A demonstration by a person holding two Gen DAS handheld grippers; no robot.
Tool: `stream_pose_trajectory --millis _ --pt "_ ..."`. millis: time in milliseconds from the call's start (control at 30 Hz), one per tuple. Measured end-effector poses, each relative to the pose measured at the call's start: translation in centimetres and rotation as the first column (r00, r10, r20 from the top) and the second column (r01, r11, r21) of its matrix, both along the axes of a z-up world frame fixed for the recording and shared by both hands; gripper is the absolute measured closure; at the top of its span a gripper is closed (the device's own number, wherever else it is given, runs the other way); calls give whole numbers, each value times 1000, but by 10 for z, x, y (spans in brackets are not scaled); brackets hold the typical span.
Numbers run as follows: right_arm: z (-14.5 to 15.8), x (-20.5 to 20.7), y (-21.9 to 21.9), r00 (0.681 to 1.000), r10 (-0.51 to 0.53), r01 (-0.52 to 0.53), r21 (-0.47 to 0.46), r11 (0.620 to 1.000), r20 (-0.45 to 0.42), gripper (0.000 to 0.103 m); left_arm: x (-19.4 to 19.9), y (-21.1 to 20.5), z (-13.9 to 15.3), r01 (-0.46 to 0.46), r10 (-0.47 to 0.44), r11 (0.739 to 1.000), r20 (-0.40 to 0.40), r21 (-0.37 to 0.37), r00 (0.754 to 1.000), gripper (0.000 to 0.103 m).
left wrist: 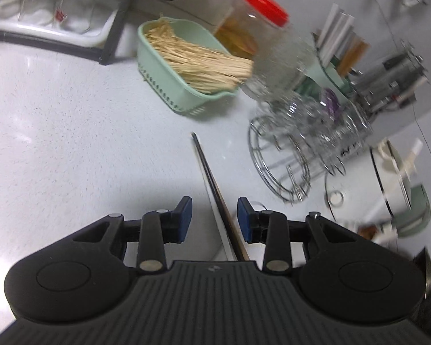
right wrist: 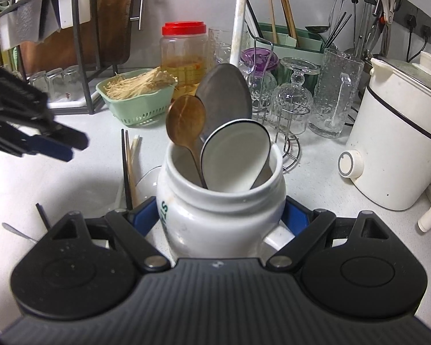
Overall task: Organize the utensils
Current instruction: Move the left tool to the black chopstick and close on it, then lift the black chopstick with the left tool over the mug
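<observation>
Between the released left tool's pads lie chopsticks; right tool clenches the jar.

Bare counter lies wide on the left. On the right, a green basket, red-lidded jar and wire glass rack crowd together. Chopsticks lie between.

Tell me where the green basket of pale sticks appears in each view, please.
Left wrist view: green basket upper centre, beyond the open left gripper.
Right wrist view: green basket left of centre, behind the white jar.
Shared landmark: the red-lidded jar beside the basket.
</observation>
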State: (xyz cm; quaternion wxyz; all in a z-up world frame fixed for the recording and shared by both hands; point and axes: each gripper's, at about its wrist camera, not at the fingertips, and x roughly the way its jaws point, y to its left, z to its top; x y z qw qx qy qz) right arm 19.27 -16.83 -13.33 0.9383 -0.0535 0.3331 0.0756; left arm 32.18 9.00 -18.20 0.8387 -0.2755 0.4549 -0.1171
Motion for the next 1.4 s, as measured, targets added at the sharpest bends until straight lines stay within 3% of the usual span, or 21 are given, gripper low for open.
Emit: stream_pose_trajectory --millis 300,700,900,1400 --pt "1 2 3 1000 -15 15 -6 1000 -9 11 40 -2 -23 -34 34 999 -20 -31 999 71" --pt "1 1 4 1000 -13 13 -16 1000 -4 11 67 -10 -42 -72 71 997 -63 -24 995 92" --pt "1 1 4 1000 -13 13 -19 1000 -1 11 67 -15 -32 -56 56 998 -39 0 998 97" --pt "-1 -1 7 1000 -9 10 -45 999 19 10 39 -8 29 -57 54 998 80 35 995 99"
